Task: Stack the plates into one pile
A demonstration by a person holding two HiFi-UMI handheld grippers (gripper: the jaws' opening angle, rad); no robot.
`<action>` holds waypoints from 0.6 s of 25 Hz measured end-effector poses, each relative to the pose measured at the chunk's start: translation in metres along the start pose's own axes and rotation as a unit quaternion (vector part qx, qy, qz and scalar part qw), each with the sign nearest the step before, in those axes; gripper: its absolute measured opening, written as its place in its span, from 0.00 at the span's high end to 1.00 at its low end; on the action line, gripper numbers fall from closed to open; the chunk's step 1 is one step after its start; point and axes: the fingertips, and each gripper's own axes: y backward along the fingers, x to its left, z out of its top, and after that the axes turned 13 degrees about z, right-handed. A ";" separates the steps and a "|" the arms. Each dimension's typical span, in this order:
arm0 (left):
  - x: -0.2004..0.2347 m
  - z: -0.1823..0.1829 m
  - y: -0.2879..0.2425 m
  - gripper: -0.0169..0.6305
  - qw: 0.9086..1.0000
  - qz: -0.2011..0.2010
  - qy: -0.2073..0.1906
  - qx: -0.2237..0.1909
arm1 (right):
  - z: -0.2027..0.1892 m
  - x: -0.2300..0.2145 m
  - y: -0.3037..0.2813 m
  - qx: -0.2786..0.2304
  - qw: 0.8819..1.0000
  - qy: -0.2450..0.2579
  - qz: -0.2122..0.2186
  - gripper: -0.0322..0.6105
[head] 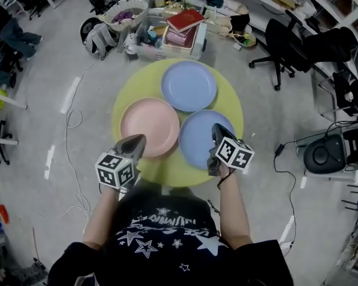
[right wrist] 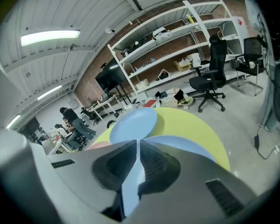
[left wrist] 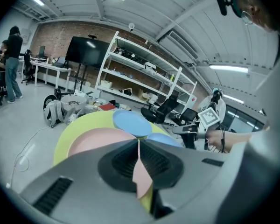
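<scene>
Left claw (head: 136,140), jaws closed and empty, over the near rim of the pink plate (head: 150,123). Right claw (head: 217,130), closed on nothing, above the near blue plate (head: 196,139), right of the pink plate. Far blue plate (head: 189,86) lies beyond the pink plate. All three rest on the round yellow worktop (head: 231,109).

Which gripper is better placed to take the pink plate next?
Left. The left gripper is over the near edge of the pink plate, jaws shut. The right gripper, also shut, is over the near blue plate and would probably have to cross over to reach it.
</scene>
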 end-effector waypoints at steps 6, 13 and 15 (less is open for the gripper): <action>0.022 0.014 -0.019 0.94 1.000 -0.013 0.004 0.004 | 0.015 -0.013 -0.024 0.011 0.999 -0.004 -0.034 0.92; 0.038 0.019 -0.031 0.94 1.000 -0.017 0.009 0.019 | 0.040 -0.035 -0.054 0.039 0.998 0.005 -0.049 0.77; 0.042 0.019 -0.034 0.94 1.000 -0.018 0.011 0.022 | 0.045 -0.042 -0.063 0.045 0.998 0.005 -0.053 0.76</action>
